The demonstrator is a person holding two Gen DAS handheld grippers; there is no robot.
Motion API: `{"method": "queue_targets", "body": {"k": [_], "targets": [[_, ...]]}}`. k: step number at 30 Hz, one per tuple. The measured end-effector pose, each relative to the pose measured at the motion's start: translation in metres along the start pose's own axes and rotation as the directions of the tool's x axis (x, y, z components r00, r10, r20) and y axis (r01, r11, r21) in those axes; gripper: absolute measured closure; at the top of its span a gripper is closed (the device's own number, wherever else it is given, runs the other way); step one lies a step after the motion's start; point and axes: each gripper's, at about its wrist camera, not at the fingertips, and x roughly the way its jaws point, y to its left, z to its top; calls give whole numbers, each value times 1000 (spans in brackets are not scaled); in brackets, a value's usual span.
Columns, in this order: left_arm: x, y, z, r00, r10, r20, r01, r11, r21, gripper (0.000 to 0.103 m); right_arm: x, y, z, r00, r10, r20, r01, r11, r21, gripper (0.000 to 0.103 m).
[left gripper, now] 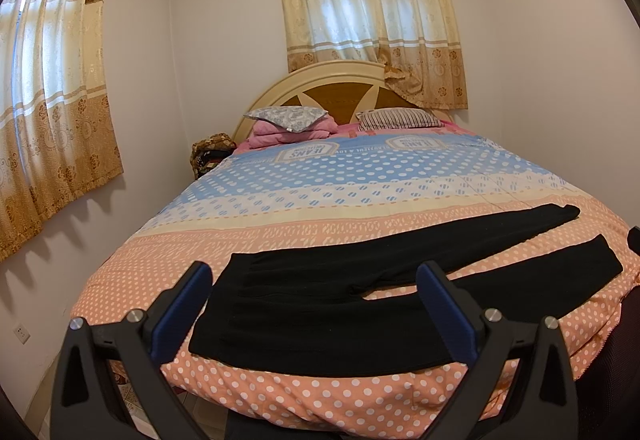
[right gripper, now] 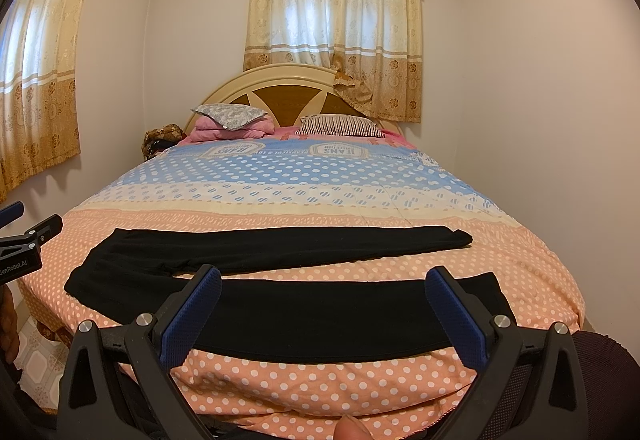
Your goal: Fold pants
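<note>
Getting Ready to Fold the Pants

Looking over the bed [left gripper: 400, 199], I see the black pants [left gripper: 320, 320] lying flat near its foot end, on the pink dotted cover. The waist is toward the left side of the bed, and the two legs are spread apart toward the right side. My left gripper [left gripper: 316, 304] is wide open and holds nothing. My right gripper [right gripper: 324, 308] is wide open too. I think I am at the very start. Next I should pinch one leg and lay it on the other leg.
</note>
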Motion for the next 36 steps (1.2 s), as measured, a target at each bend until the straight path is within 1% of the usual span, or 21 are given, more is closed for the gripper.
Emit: {"method": "queue_targets", "body": {"k": [24, 30, 36], "targets": [[0, -2, 0, 1000, 0, -3, 0, 1000, 0, 0, 4, 2, -5, 1000, -1, -9, 1, 1000, -2, 1], [7, -3, 1, 1000, 0, -14, 0, 1000, 0, 0, 9, 3, -10, 1000, 1, -24, -1, 1000, -9, 1], [14, -3, -3, 1000, 0, -19, 0, 1000, 7, 0, 12, 1, -9, 1000, -4, -25, 4, 1000, -11, 1]]}}
